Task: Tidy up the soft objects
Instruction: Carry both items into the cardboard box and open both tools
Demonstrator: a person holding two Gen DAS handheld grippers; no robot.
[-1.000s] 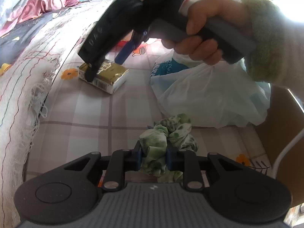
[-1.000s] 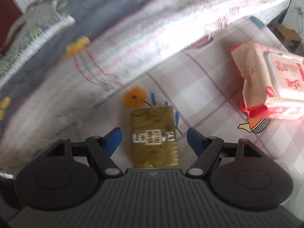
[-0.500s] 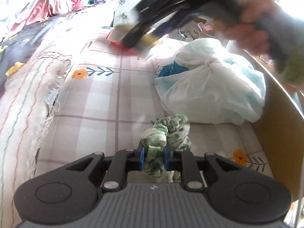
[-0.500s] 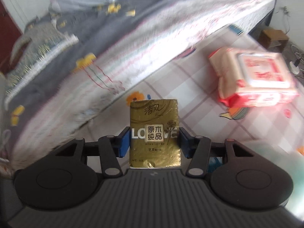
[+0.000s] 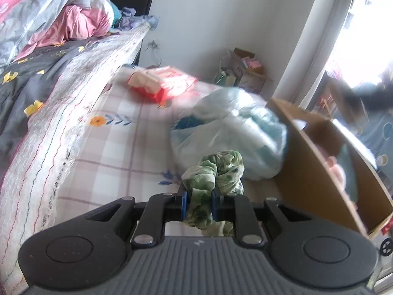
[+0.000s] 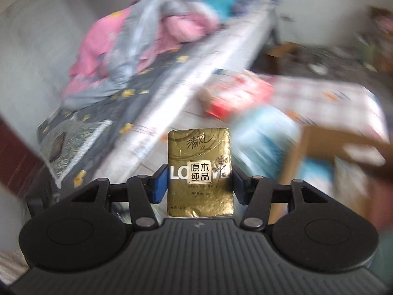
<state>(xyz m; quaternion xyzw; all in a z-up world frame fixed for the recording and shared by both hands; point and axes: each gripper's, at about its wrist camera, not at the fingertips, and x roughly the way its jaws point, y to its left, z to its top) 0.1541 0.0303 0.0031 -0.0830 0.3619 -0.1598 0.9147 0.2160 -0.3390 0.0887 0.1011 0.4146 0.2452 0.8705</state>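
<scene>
My left gripper [image 5: 198,202] is shut on a green and white scrunchie [image 5: 216,169] and holds it above the checked sheet [image 5: 118,152], beside a cardboard box [image 5: 319,169]. My right gripper [image 6: 199,184] is shut on a gold tissue pack [image 6: 199,169] and holds it up in the air; the view behind it is blurred. A red and white wipes pack [image 5: 162,83] lies at the far end of the sheet and shows blurred in the right wrist view [image 6: 235,95]. A tied white and blue plastic bag [image 5: 228,132] lies next to the box.
A bed with a dark quilt [image 5: 29,78] and pink bedding [image 5: 73,24] runs along the left, its fringed cover [image 5: 36,157] hanging to the sheet. The open box stands at the right, with blurred things inside. Clutter sits by the far wall [image 5: 240,71].
My right gripper closed on the gold tissue pack, lifted it off the sheet and swung away to the right. My left gripper raised the scrunchie and turned toward the box.
</scene>
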